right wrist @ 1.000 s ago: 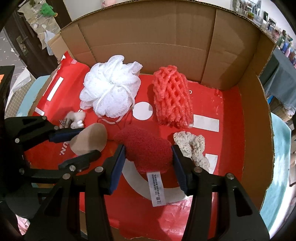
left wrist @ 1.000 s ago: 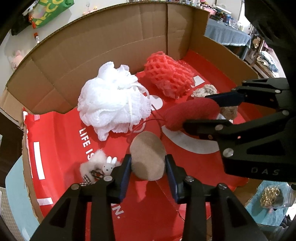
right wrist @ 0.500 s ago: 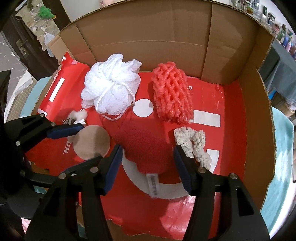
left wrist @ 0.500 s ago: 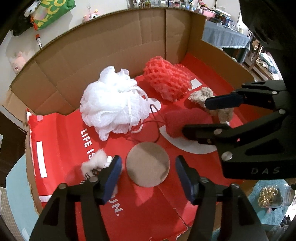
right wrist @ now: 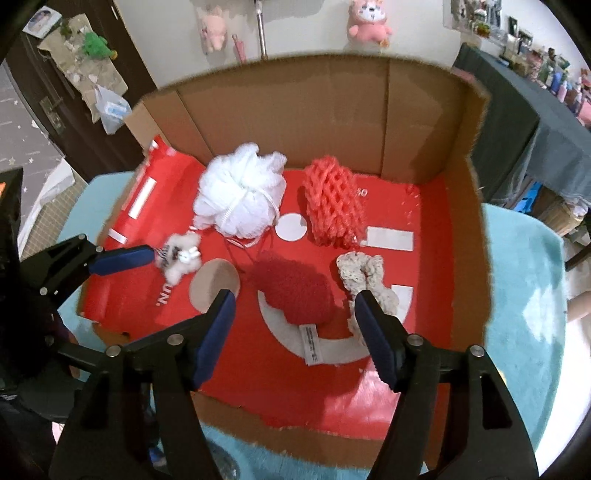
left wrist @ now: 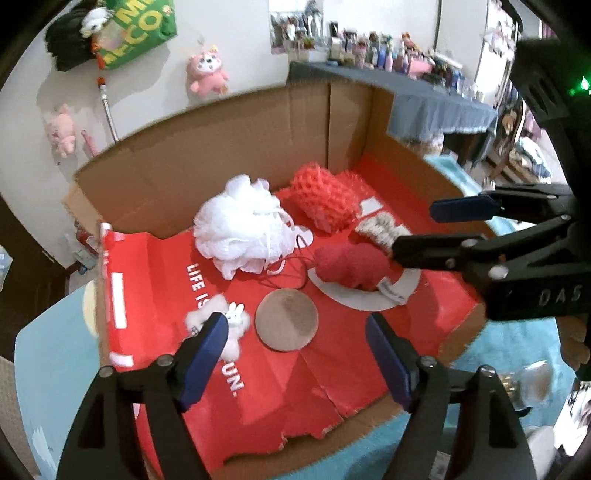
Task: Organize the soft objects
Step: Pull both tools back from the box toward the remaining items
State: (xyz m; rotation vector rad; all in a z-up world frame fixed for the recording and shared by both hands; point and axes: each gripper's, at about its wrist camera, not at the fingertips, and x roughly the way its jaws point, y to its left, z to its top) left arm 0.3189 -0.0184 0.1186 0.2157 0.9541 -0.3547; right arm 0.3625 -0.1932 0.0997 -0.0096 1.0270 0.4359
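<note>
Inside an open cardboard box (left wrist: 221,177) (right wrist: 280,122) with a red floor lie a white mesh bath pouf (left wrist: 240,229) (right wrist: 240,195), a red foam net (left wrist: 323,199) (right wrist: 332,203), a beige scrunchie (left wrist: 382,230) (right wrist: 364,273), a red fuzzy pad (left wrist: 349,264) (right wrist: 295,291), a tan round puff (left wrist: 287,319) (right wrist: 214,284) and a small white bunny charm (left wrist: 231,321) (right wrist: 181,256). My left gripper (left wrist: 295,354) is open and empty, raised in front of the tan puff. My right gripper (right wrist: 295,328) is open and empty, raised in front of the red pad.
The box stands on a teal surface (right wrist: 524,288) (left wrist: 55,354). Its front edge is torn and low. Plush toys (right wrist: 369,18) hang on the wall behind. A cluttered dark table (left wrist: 436,99) stands at the back right.
Both grippers opened, letting go of the tan puff and the red pad, then pulled back and up out of the box. Both objects now lie on the red floor.
</note>
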